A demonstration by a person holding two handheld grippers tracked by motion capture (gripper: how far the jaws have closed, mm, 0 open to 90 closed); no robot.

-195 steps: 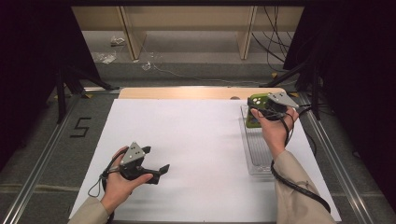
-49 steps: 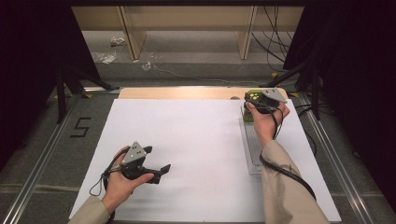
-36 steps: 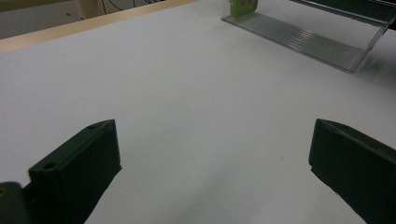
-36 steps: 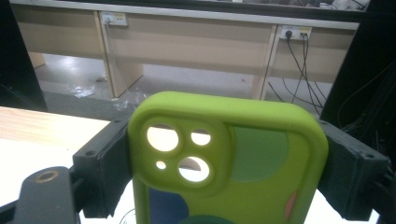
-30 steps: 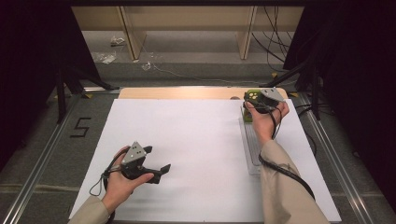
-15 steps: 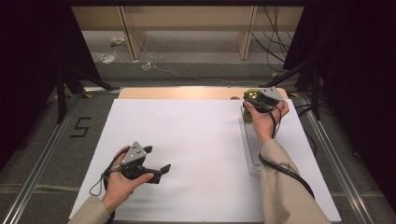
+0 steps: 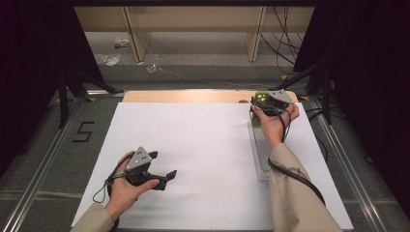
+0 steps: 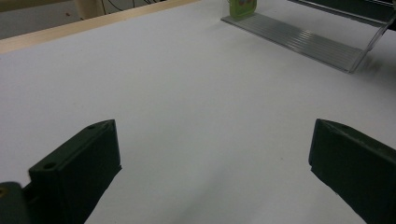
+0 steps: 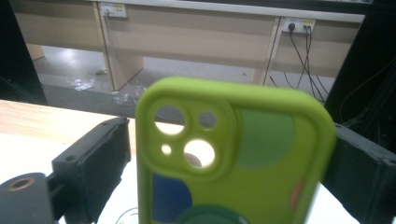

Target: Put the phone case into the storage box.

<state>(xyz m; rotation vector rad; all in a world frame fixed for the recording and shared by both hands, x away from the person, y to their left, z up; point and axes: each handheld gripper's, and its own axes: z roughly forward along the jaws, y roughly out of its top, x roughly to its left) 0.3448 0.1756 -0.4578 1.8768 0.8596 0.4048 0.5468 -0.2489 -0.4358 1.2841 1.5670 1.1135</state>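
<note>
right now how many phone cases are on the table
1. A green phone case stands upright at the far end of the clear rack on the table's right side, between the jaws of the right gripper. None elsewhere on the white table.

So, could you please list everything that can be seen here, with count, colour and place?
phone case: one, lime green with coloured patches, upright at the far end of the stand, between the right gripper's jaws
stand: one, clear plastic, right side of the sheet
sheet: one, white, covering the table
table: one, light wood, strip showing at the far edge
left gripper: one, black, near left, jaws wide apart, nothing between them
right gripper: one, black, far right, jaws have just been opening, left one clear of the case
</note>
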